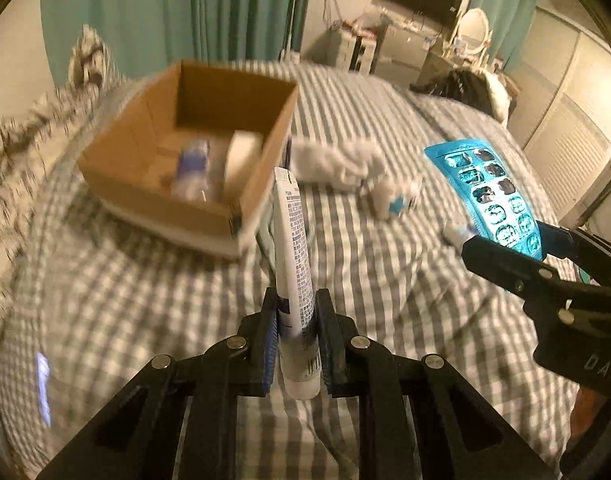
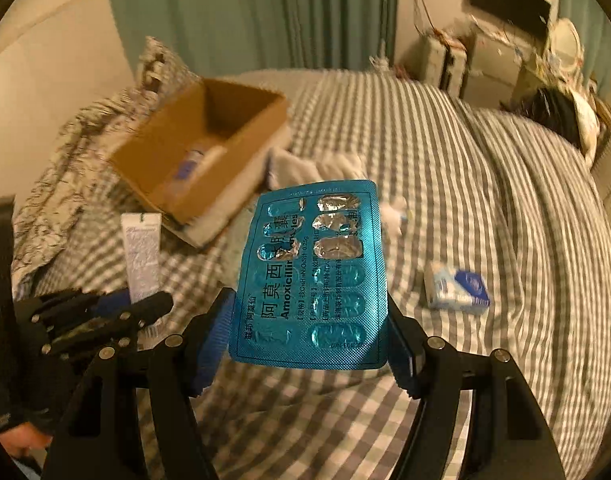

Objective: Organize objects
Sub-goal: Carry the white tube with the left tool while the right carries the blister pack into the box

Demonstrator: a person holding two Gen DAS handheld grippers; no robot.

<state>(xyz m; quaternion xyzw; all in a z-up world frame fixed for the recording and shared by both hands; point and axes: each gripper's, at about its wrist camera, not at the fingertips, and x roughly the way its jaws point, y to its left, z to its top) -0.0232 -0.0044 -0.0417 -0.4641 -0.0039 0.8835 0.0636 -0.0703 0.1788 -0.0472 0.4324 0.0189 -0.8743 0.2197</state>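
My left gripper [image 1: 295,324] is shut on a white tube [image 1: 293,256] and holds it upright above the checked bed; the tube also shows in the right wrist view [image 2: 141,252]. My right gripper [image 2: 309,340] is shut on a blue blister pack [image 2: 313,276] of capsules, held above the bed; the pack also shows at the right of the left wrist view [image 1: 489,196]. An open cardboard box [image 1: 193,156] sits on the bed ahead and left, with a white roll [image 1: 243,156] and a bottle [image 1: 193,168] inside. The box also shows in the right wrist view [image 2: 201,148].
A white cloth [image 1: 337,160] lies right of the box. A small white-and-blue packet [image 2: 457,288] lies on the bed at right. A small white-and-blue item [image 1: 393,200] lies near the cloth. A patterned pillow [image 2: 65,184] is left; furniture stands beyond the bed.
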